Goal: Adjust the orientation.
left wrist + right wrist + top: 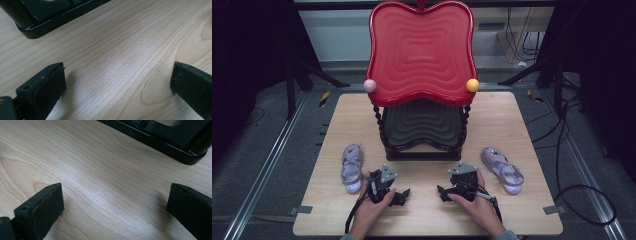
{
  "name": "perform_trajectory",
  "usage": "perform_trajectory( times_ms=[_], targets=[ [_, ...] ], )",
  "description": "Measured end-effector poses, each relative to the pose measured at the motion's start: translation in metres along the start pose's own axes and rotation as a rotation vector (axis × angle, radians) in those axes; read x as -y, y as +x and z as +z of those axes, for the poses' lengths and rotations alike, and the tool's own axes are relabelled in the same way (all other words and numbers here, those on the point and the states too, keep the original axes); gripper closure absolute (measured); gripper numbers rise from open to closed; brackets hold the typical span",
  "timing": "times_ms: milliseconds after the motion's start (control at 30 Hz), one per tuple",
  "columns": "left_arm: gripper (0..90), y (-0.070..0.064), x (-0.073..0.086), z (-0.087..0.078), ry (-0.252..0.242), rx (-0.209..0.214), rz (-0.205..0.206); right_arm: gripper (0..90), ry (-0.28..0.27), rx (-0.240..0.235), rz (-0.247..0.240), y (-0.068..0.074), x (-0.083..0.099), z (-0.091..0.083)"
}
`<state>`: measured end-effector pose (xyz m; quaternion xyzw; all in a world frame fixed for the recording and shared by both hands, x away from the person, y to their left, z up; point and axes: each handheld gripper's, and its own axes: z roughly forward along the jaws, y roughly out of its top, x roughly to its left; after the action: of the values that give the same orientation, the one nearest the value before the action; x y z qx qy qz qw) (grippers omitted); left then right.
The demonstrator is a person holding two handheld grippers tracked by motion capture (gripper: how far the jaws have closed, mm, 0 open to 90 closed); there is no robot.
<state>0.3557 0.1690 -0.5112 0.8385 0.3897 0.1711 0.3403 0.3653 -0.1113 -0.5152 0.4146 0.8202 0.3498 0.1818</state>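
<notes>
both grippers rest low on the wooden table [512, 210], pointing toward each other. the left gripper [404, 196] has its jaws spread wide and holds nothing; in the left gripper view there is bare wood between them. the right gripper [442, 193] is just as wide open and just as empty.

the 2 lilac sandals are the nearest things. the left sandal [351, 161] lies just beside the left hand [374, 202], toe toward the person. the right sandal [503, 169] lies near the right hand [477, 202], angled outward. behind the grippers stands a 2-tier rack [422, 75], a red tray on top and a black tray [422, 122] below.

risks, as i judge them:
- each gripper points inward, away from its sandal, so a hurried swing outward could knock the sandal across the table rather than grip it.
- a sandal is soft, open straps; jaws closing on 1 strap alone could let it dangle, twist and slip.
- the rack's black base [37, 27] sits near both grippers, so a lift toward a tray could clip the frame or the twisted posts.
- the lower tray has little headroom under the red one, so a sandal carried high could catch its rim.
</notes>
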Motion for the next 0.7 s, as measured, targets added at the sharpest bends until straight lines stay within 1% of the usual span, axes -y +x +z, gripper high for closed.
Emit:
perform_trajectory(
  times_ms=[33, 67, 100, 133, 167, 200, 233, 300, 367, 400, 433, 467, 500, 567, 600, 667, 700],
  targets=[
    [0.0, -0.001, -0.001, -0.001, 0.011, -0.003, -0.001, 1.0, 0.0, 0.0, 0.0, 0.0, 0.0, 0.0],
    [5.9, -0.004, -0.005, -0.006, 0.02, -0.008, 0.028, 1.0, 0.0, 0.0, -0.001, 0.0, 0.0, 0.0],
    [5.7, -0.005, -0.008, -0.01, 0.02, -0.008, 0.035, 1.0, 0.0, 0.0, -0.001, 0.0, 0.0, 0.0],
    [5.2, -0.005, -0.008, -0.01, 0.02, -0.008, 0.035, 1.0, 0.0, 0.0, -0.001, 0.0, 0.0, 0.0],
    [5.2, -0.007, -0.012, -0.016, 0.018, -0.011, 0.04, 1.0, 0.0, -0.001, -0.002, 0.0, 0.0, 0.0],
    [5.0, -0.01, -0.022, -0.028, 0.049, -0.032, 0.059, 1.0, 0.0, 0.0, -0.001, 0.0, 0.0, 0.0],
    [4.4, -0.01, -0.022, -0.028, 0.049, -0.032, 0.059, 1.0, 0.0, 0.0, -0.001, 0.0, 0.0, 0.0],
    [4.4, -0.008, -0.032, -0.04, 0.074, -0.042, 0.057, 1.0, 0.0, -0.001, -0.002, 0.0, 0.0, 0.0],
    [4.4, -0.003, -0.041, -0.054, 0.083, -0.059, 0.059, 1.0, -0.001, -0.001, -0.002, 0.0, 0.0, 0.0],
    [4.4, 0.006, -0.05, -0.066, 0.084, -0.057, 0.046, 1.0, 0.0, -0.001, -0.002, 0.0, 0.0, 0.0],
    [4.4, 0.006, -0.05, -0.066, 0.084, -0.057, 0.046, 1.0, 0.0, -0.001, -0.002, 0.0, 0.0, 0.0],
    [4.4, 0.01, -0.054, -0.071, 0.085, -0.062, 0.038, 0.9, 0.001, 0.0, -0.001, 0.0, 0.0, 0.0],
    [4.5, 0.015, -0.057, -0.075, 0.098, -0.069, 0.038, 1.0, 0.0, -0.001, -0.002, 0.0, 0.0, 0.0],
    [4.6, 0.024, -0.061, -0.082, 0.125, -0.096, 0.046, 1.0, -0.001, -0.001, -0.002, 0.0, 0.0, 0.0],
    [5.5, 0.033, -0.065, -0.089, 0.142, -0.118, 0.04, 0.9, 0.0, -0.001, -0.003, 0.0, 0.0, 0.0],
    [6.1, 0.042, -0.067, -0.097, 0.15, -0.139, 0.027, 1.0, -0.001, -0.001, -0.003, 0.0, 0.0, 0.0],
    [6.9, 0.042, -0.067, -0.097, 0.15, -0.139, 0.027, 1.0, 0.0, -0.001, -0.003, 0.0, 0.0, 0.0]
  ],
)
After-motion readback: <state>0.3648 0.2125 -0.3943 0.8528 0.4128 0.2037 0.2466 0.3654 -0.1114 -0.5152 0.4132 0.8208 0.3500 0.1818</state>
